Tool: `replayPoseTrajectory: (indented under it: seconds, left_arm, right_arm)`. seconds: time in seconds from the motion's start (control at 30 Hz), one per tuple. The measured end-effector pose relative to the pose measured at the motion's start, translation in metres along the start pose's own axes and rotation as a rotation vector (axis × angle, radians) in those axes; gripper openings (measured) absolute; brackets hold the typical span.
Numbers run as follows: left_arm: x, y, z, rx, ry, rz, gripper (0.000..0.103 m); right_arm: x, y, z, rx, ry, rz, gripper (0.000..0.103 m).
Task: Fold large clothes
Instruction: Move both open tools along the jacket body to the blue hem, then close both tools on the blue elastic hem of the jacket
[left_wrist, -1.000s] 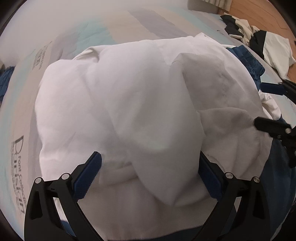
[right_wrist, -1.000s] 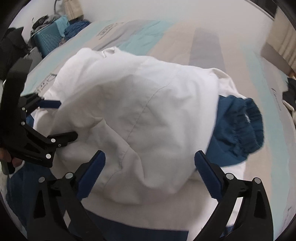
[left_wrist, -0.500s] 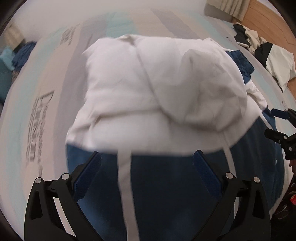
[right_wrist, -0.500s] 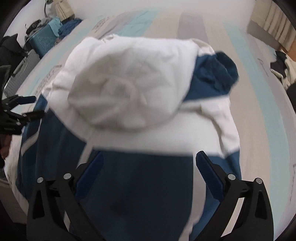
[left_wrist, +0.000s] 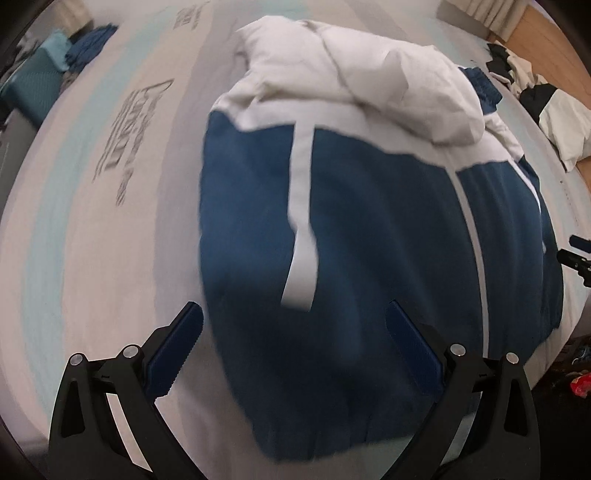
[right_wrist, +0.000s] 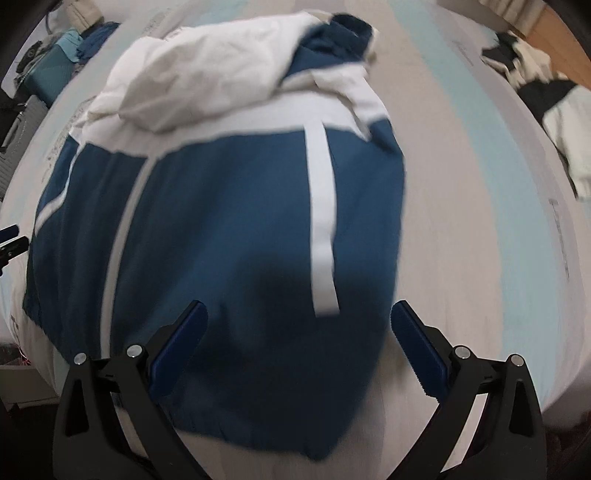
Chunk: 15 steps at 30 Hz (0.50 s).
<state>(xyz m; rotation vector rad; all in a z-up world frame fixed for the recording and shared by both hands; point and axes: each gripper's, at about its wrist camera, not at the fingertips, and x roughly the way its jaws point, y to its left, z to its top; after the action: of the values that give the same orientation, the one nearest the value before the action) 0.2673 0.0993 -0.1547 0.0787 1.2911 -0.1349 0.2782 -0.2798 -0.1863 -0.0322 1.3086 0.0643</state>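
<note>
A blue jacket (left_wrist: 369, 229) with white stripes and a white hood (left_wrist: 369, 70) lies on the bed, its body spread toward me and the hood bunched at the far end. In the right wrist view the same jacket (right_wrist: 229, 229) fills the middle, hood (right_wrist: 207, 70) at the top. My left gripper (left_wrist: 295, 343) hovers open above the jacket's near hem, holding nothing. My right gripper (right_wrist: 299, 343) is open too, over the near hem, with nothing between its fingers. The right gripper's tips (left_wrist: 576, 254) show at the left wrist view's right edge.
The bed sheet (left_wrist: 92, 206) is striped in pale blue, beige and grey with printed lettering. Black and white clothes (left_wrist: 546, 99) lie at the bed's far right corner. A teal case and blue cloth (left_wrist: 55, 70) sit off the far left. Wooden floor shows top right.
Both grippers have pulled back from the white hood toward the jacket's near hem. The hood has shrunk into the distance and the blue body now fills both views.
</note>
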Motion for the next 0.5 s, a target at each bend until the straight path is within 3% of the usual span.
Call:
replayPoseTrajectory:
  seconds: [0.2, 0.5]
  left_arm:
    - [-0.001, 0.015, -0.044, -0.049, 0.064, 0.013, 0.097]
    - [0.010, 0.023, -0.070, -0.086, 0.108, -0.037, 0.097]
  right_arm:
    - [0.000, -0.010, -0.038, 0.026, 0.073, -0.014, 0.095]
    - [0.017, -0.016, -0.071, 0.017, 0.166, -0.005, 0.095]
